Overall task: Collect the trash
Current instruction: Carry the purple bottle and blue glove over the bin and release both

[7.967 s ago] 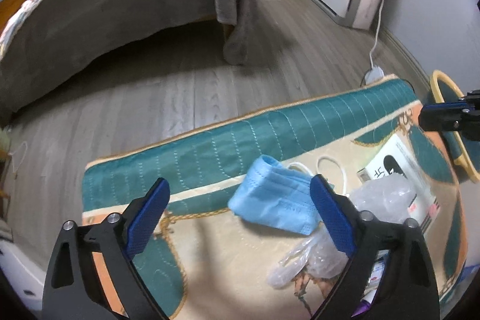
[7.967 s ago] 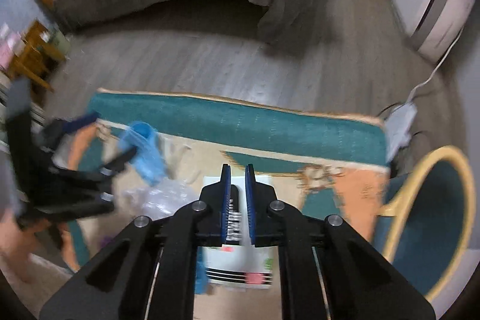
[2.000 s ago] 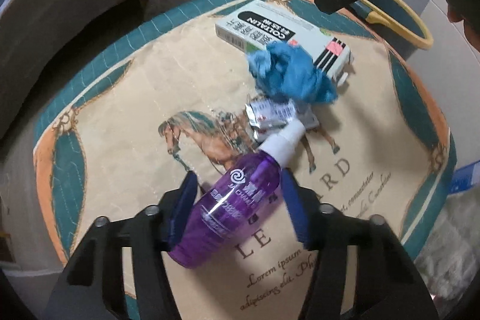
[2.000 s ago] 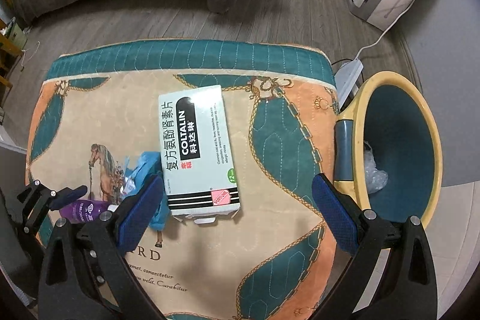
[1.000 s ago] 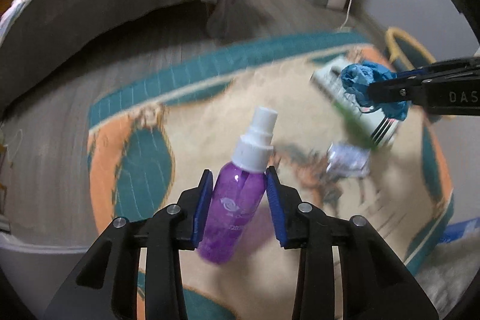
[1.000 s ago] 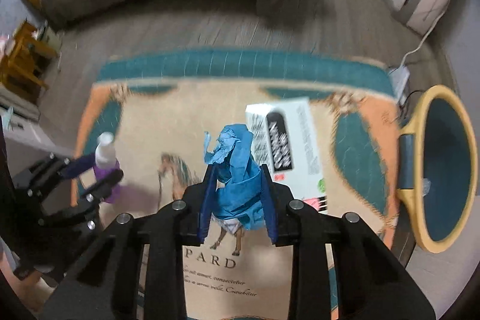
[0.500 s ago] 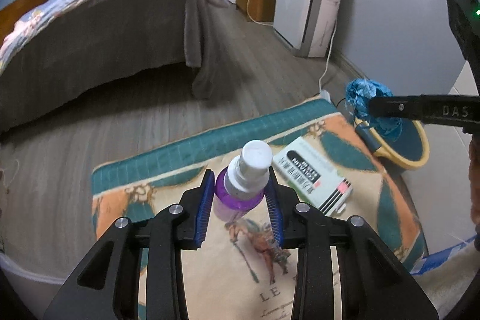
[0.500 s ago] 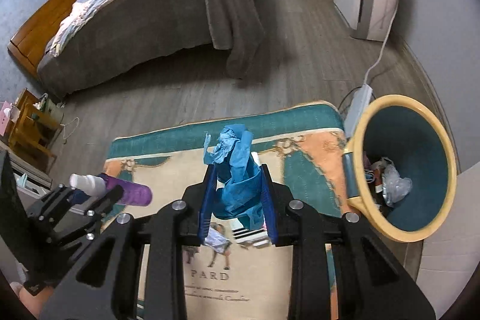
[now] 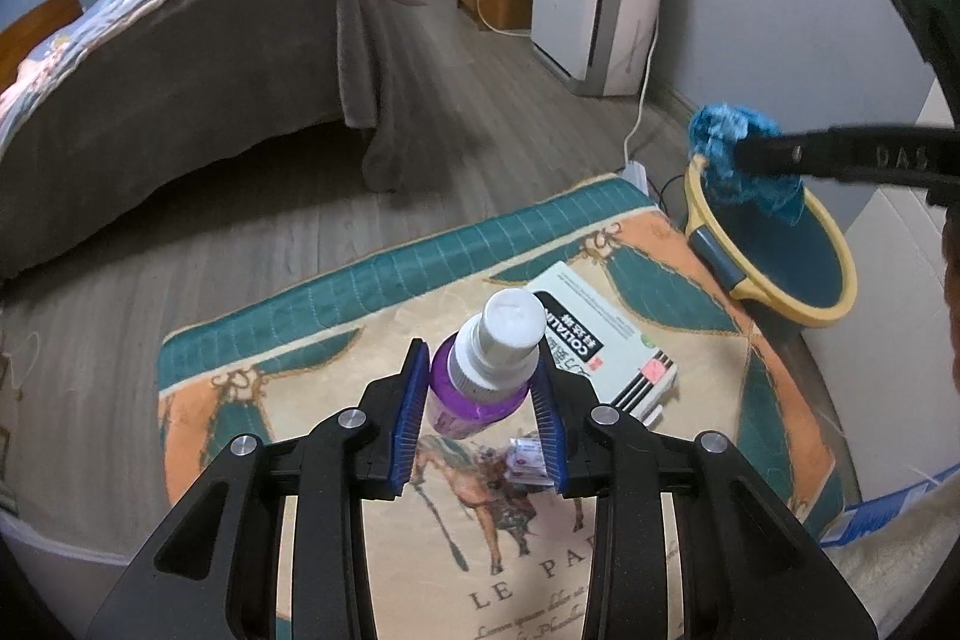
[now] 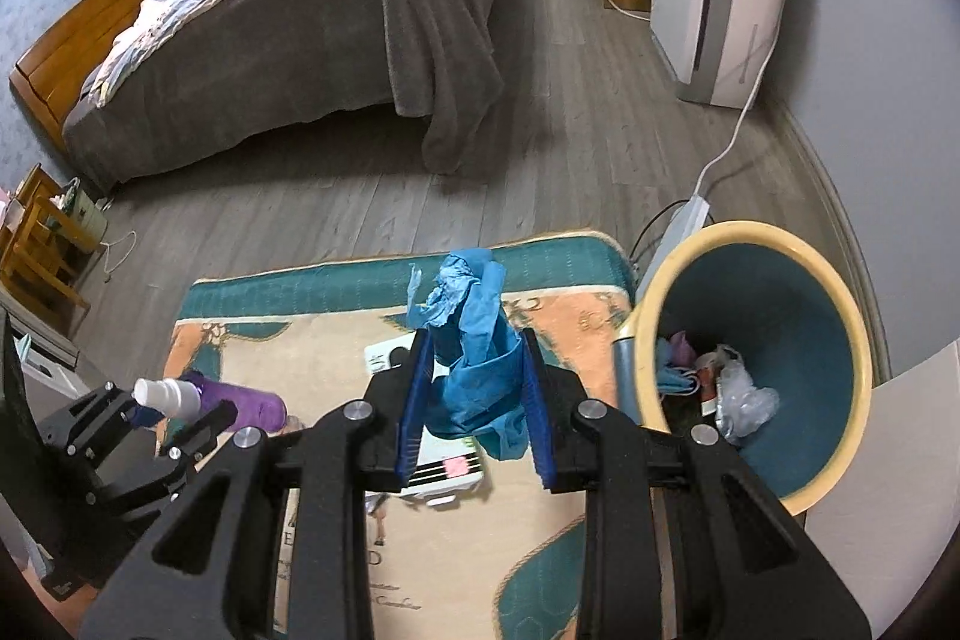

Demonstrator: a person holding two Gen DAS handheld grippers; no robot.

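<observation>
While left gripper (image 9: 480, 412) clamps bottle (image 9: 480, 376), foil packet (image 9: 531, 460) half hidden.

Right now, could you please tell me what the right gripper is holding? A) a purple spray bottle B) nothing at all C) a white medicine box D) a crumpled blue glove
D: the right gripper is clamped on a crumpled blue glove, beside the trash bin; the purple spray bottle sits in the left gripper.
</observation>
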